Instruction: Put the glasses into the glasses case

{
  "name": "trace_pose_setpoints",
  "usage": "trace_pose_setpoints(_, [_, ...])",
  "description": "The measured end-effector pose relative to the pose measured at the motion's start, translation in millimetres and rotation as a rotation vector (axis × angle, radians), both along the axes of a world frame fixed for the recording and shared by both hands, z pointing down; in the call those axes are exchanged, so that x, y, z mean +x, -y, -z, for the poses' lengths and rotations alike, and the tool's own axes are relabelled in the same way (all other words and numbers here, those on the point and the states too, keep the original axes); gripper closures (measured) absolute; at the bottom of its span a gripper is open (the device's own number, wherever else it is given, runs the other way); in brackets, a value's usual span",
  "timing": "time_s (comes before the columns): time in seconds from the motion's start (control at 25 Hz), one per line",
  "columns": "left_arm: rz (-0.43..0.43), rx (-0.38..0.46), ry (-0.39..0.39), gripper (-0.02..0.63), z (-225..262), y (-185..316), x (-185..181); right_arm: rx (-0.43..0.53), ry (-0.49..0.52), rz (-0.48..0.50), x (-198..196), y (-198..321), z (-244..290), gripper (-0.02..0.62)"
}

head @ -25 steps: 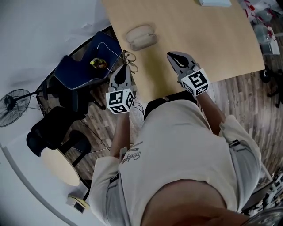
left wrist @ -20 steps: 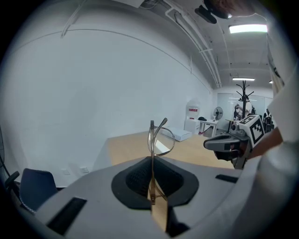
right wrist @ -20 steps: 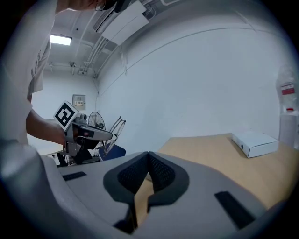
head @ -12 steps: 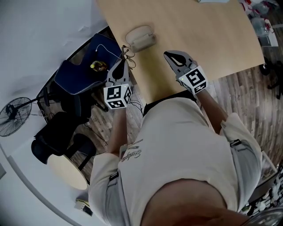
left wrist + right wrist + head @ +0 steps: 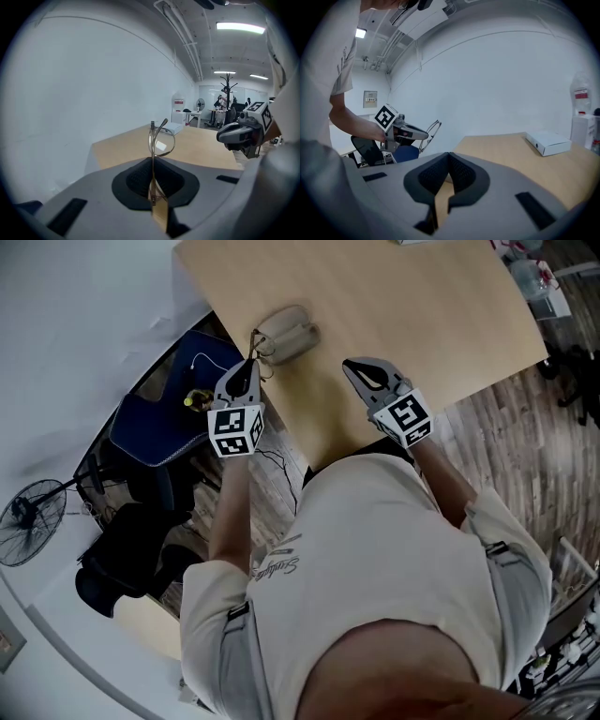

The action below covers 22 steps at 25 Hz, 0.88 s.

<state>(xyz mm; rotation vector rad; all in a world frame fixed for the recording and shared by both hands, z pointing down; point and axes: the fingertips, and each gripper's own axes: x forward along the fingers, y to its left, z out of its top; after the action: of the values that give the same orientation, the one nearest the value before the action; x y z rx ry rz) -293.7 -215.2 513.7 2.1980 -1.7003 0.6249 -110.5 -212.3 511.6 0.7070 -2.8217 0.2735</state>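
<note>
The thin metal-framed glasses [image 5: 159, 140] stand upright between the jaws of my left gripper [image 5: 152, 161], which is shut on them. In the head view this left gripper [image 5: 246, 371] hangs at the table's left corner, with the glasses [image 5: 261, 351] just short of the beige glasses case [image 5: 289, 329], which lies on the wooden table [image 5: 412, 315]. My right gripper [image 5: 361, 369] hovers over the table's near edge, to the right of the case, shut and holding nothing. In the right gripper view its jaws [image 5: 449, 157] meet at the tips, and the left gripper [image 5: 405, 132] with the glasses [image 5: 431, 131] shows at the left.
A white box [image 5: 548, 142] lies on the far side of the table. Beside the table's left edge stands a blue chair [image 5: 159, 418] with small items on it. A black chair [image 5: 122, 559] and a floor fan [image 5: 28, 517] stand further left.
My left gripper has carried the glasses nearer to the case. The right gripper keeps its place by the near edge.
</note>
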Motion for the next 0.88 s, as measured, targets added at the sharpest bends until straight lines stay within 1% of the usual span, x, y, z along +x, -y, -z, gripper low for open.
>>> trace_pose_setpoints(0.12, [-0.03, -0.029, -0.005, 0.583, -11.9, 14.8, 2.1, -0.021, -0.005, -0.008, 3.8, 2.9, -9.6, 0.6])
trace_pose_setpoints(0.4, [-0.109, -0.107, 0.046, 0.583, -46.5, 46.2, 9.4, -0.035, -0.011, 0.008, 3.8, 20.9, -24.2, 0.6])
trace_pose_setpoints(0.56, [-0.144, -0.156, 0.055, 0.584, -64.5, 61.1, 9.1, -0.058, -0.008, 0.02, -3.3, 27.5, -36.3, 0.6])
trace_pose_setpoints(0.72, [-0.24, -0.203, 0.108, 0.584, -81.2, 70.3, 14.2, -0.071, -0.001, 0.035, -7.7, 30.0, -42.9, 0.6])
trace_pose_setpoints(0.8, [-0.292, -0.224, 0.141, 0.584, -89.2, 75.0, 16.8, -0.082, 0.0, 0.029, -5.6, 33.3, -47.1, 0.6])
trace_pose_setpoints(0.88, [-0.326, -0.241, 0.163, 0.583, -96.9, 80.3, 17.8, -0.096, -0.002, 0.022, -2.1, 36.3, -53.0, 0.6])
